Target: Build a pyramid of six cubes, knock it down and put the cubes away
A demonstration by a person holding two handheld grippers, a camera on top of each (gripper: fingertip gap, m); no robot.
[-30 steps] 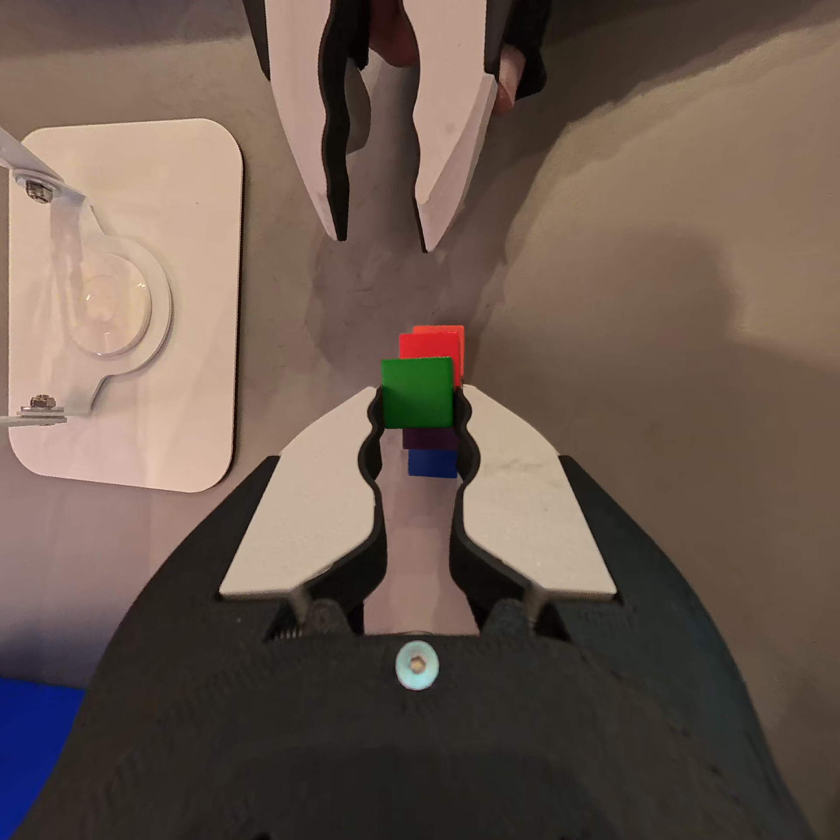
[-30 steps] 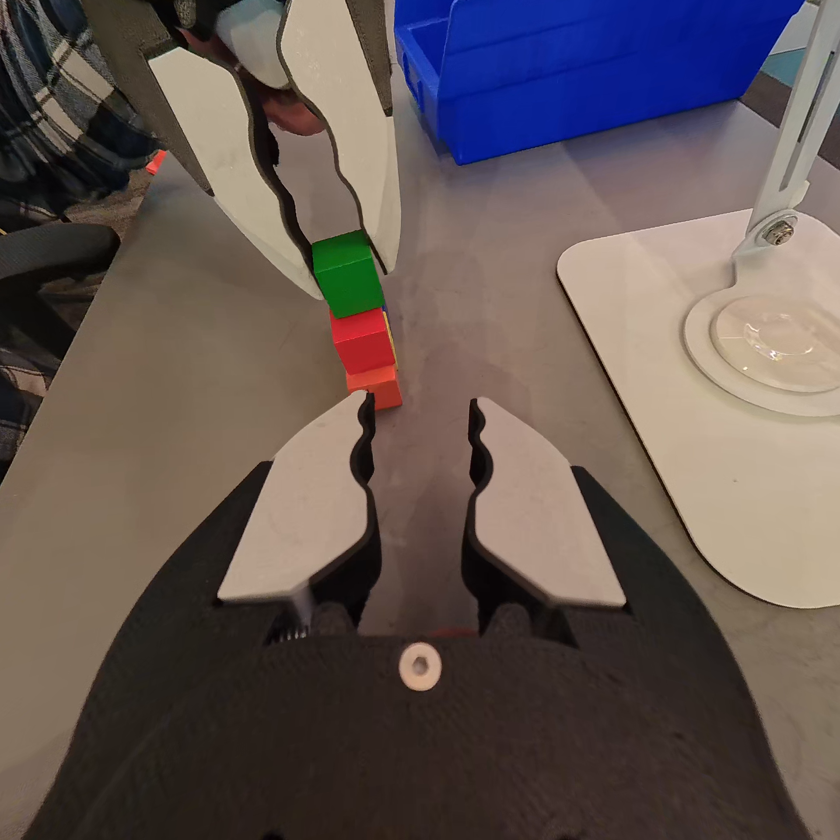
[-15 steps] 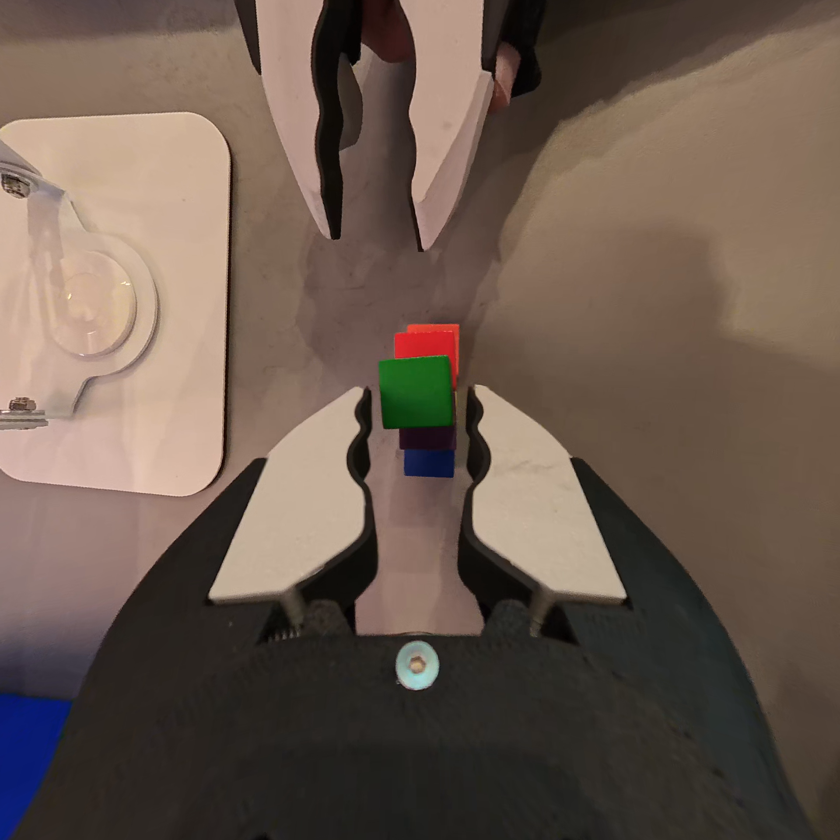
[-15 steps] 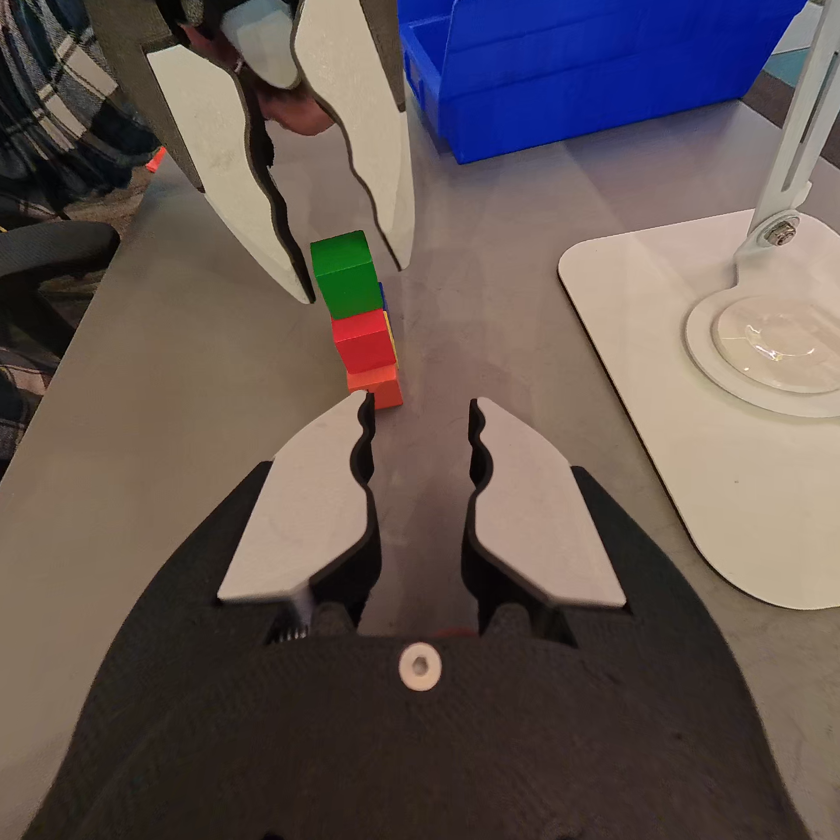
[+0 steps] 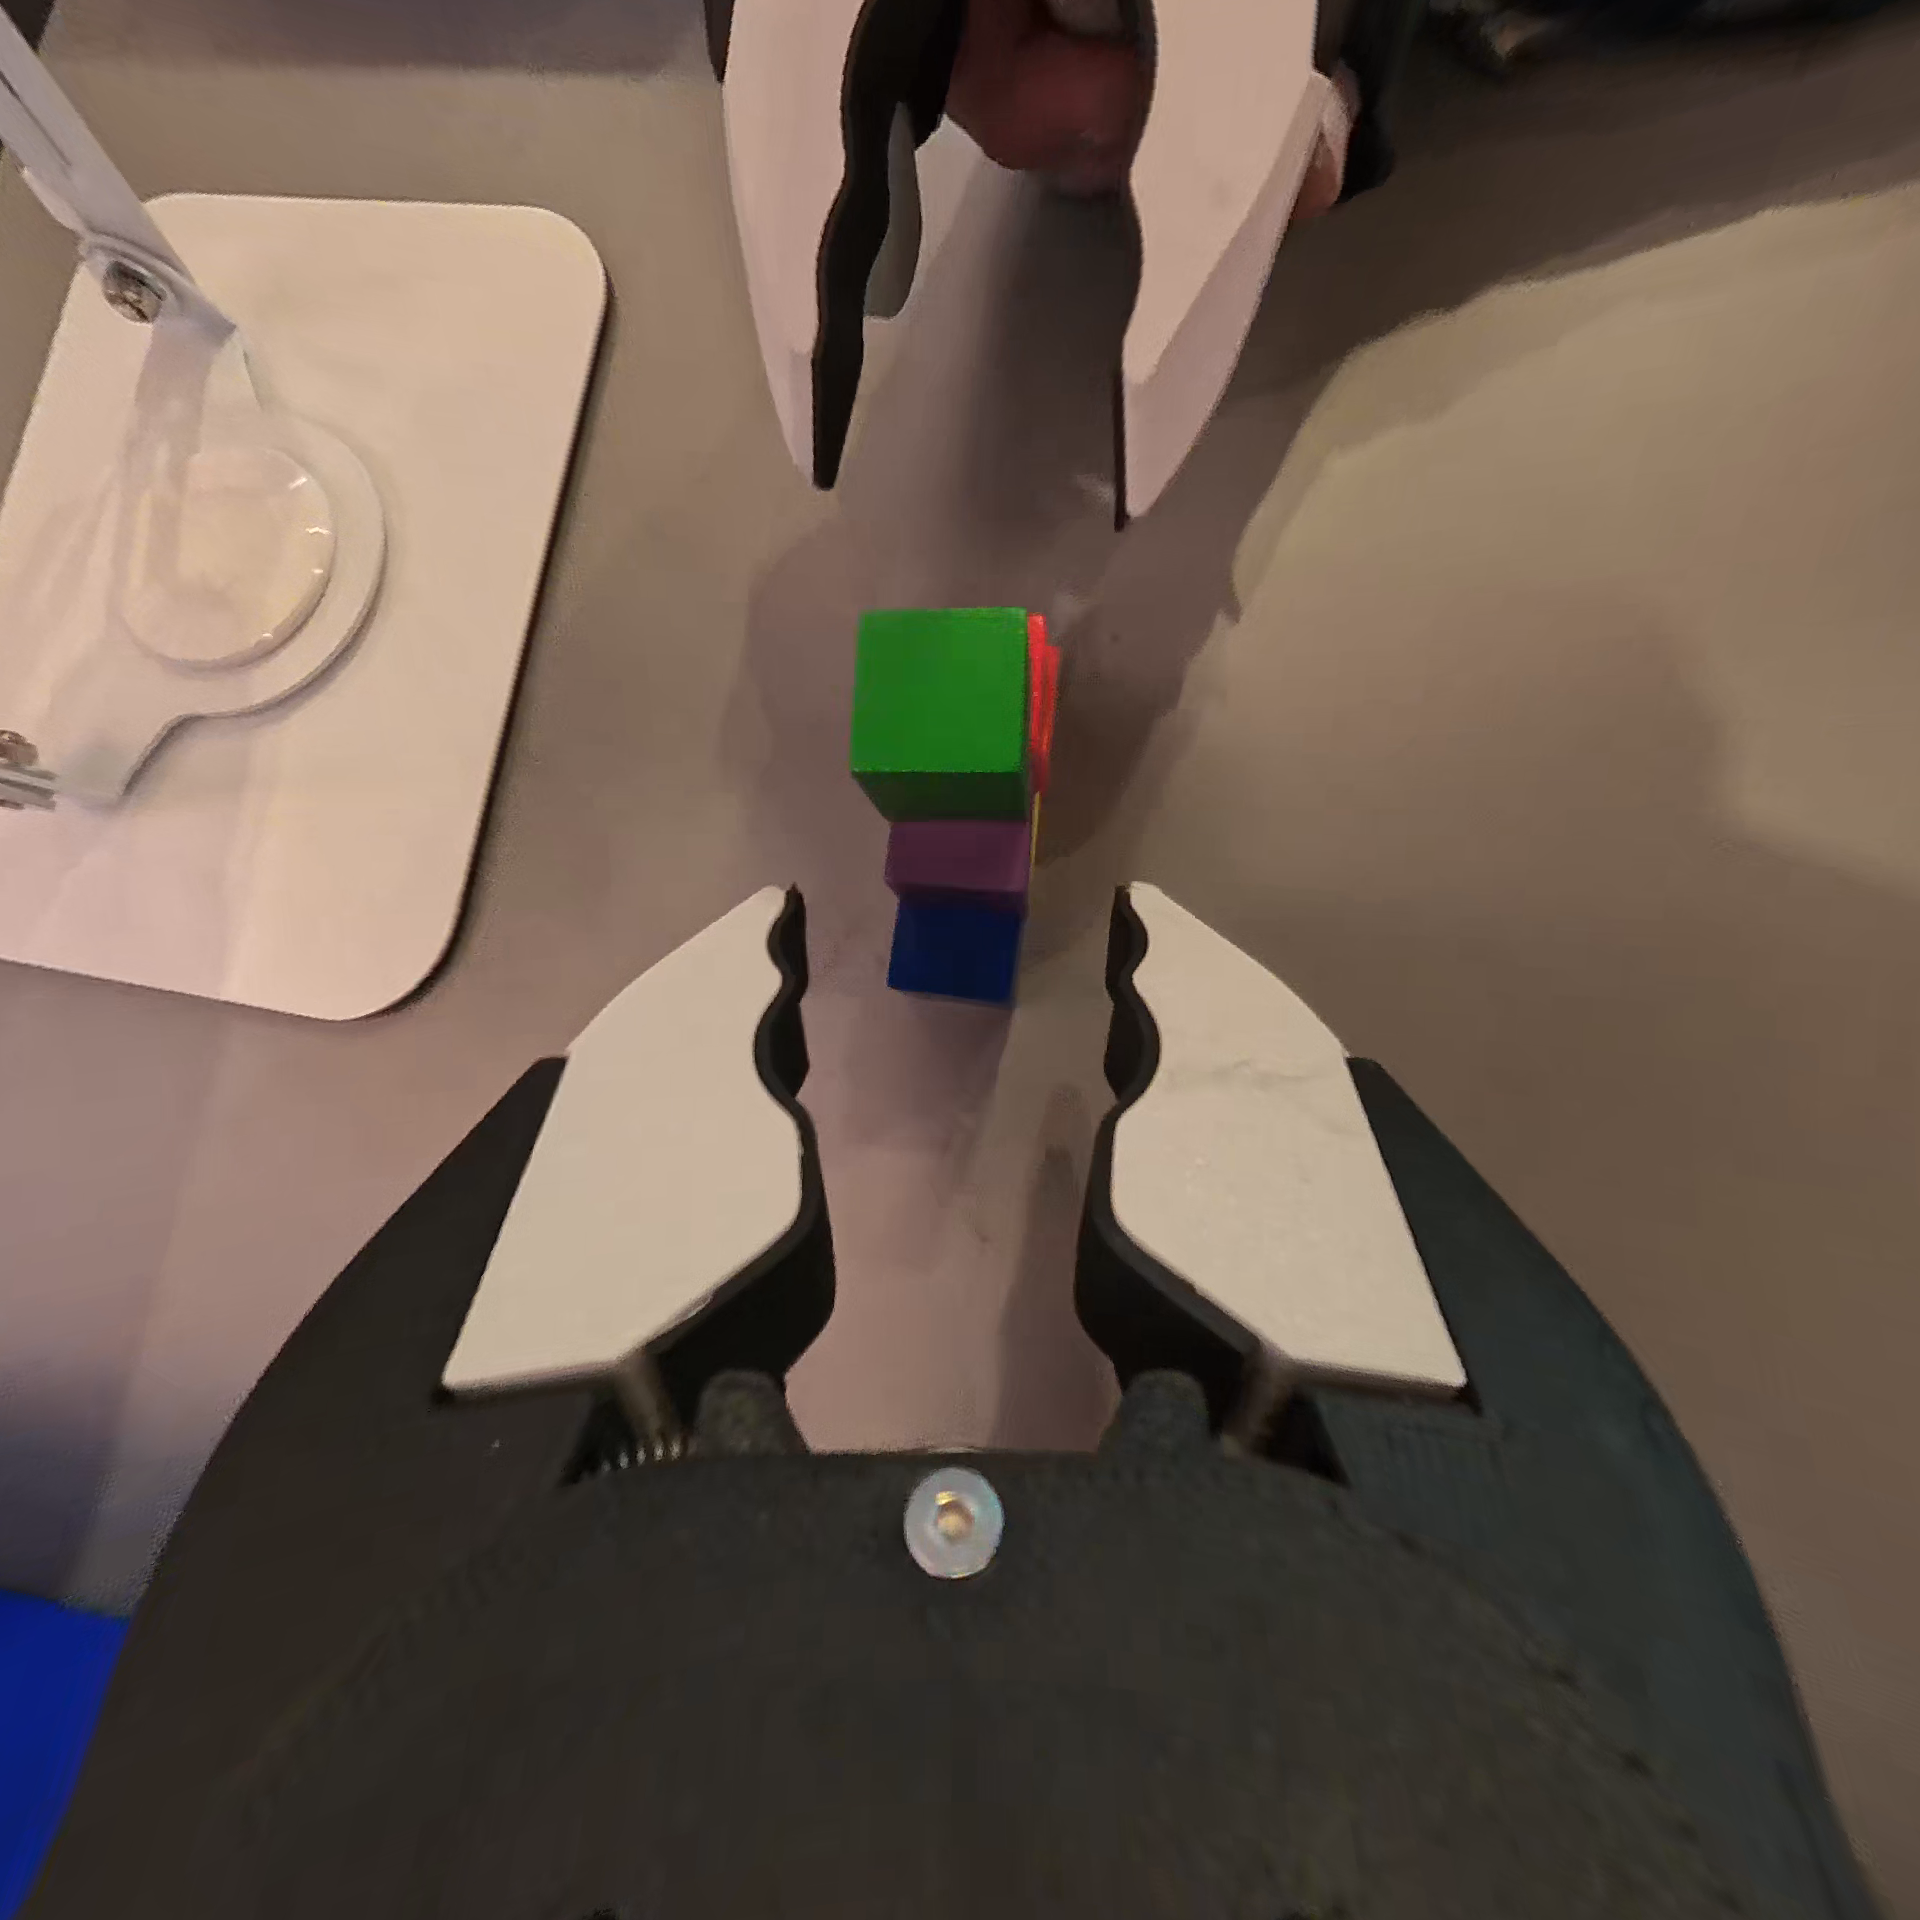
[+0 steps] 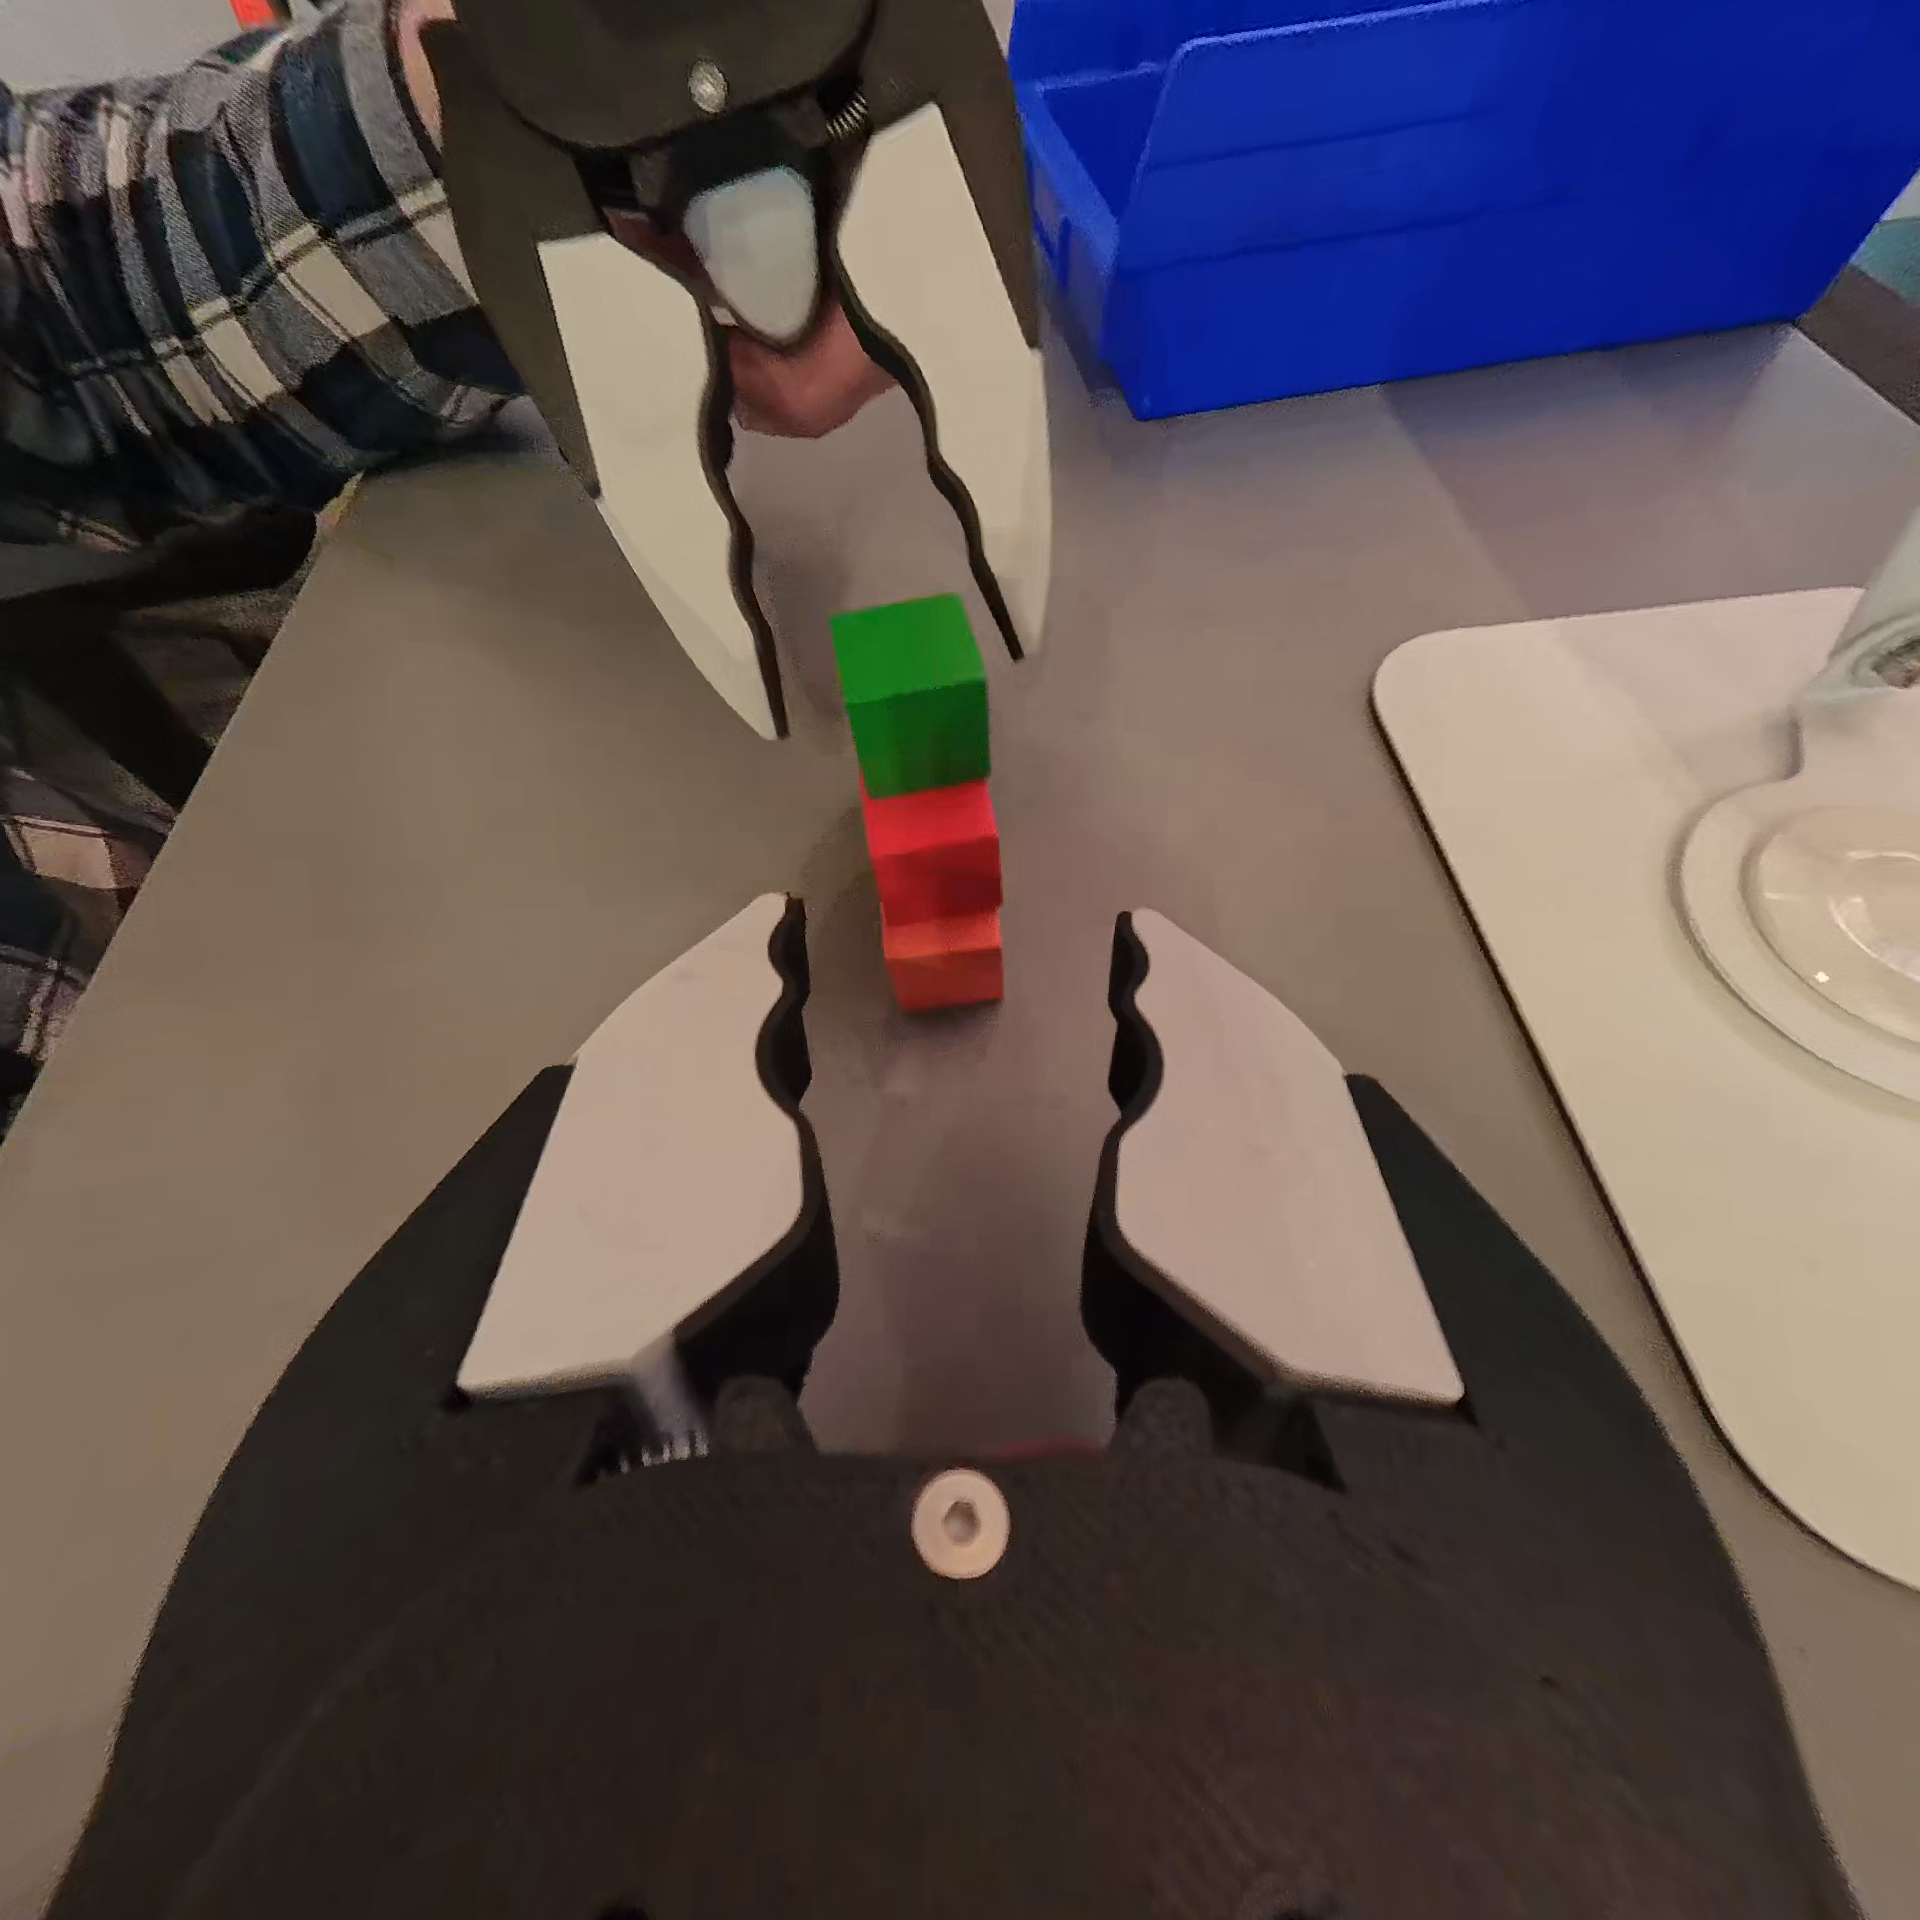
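Standing on the grey table (image 6: 416,831) is a pyramid of cubes, seen end-on, so most of it hides behind itself. The green cube (image 5: 940,712) sits on top and is the easiest to see. From the left wrist view, a purple cube (image 5: 961,857) shows under the green cube and a blue cube (image 5: 954,951) under that, on the table. Only a thin red edge (image 5: 1044,696) and a sliver of yellow (image 5: 1038,831) peek out beside the green cube. From the right wrist view, a red cube (image 6: 935,847) sits under the green cube and an orange cube (image 6: 943,966) under that. The purple, blue and yellow cubes are hidden there. So the count is one green, one purple, one blue, one red, one orange and a bit of one yellow.

Both pictures are a little blurry.

There are two grippers. The left gripper (image 5: 956,904) has its fingers wide apart with nothing in them; the blue cube stands ahead of the tips and the fingers do not touch it. The right gripper (image 6: 956,920) is also wide apart and holds nothing; the orange cube stands ahead of its tips, with a gap on each side.

Behind the green cube, past the left gripper, is one blue bin (image 6: 1455,177), cut off at the top of the picture. To one side of the green cube lies one white stand base (image 6: 1621,831), cut off at the edge, with a clear round part on it. A plaid sleeve (image 6: 208,291) shows at the far table edge, partly hidden.
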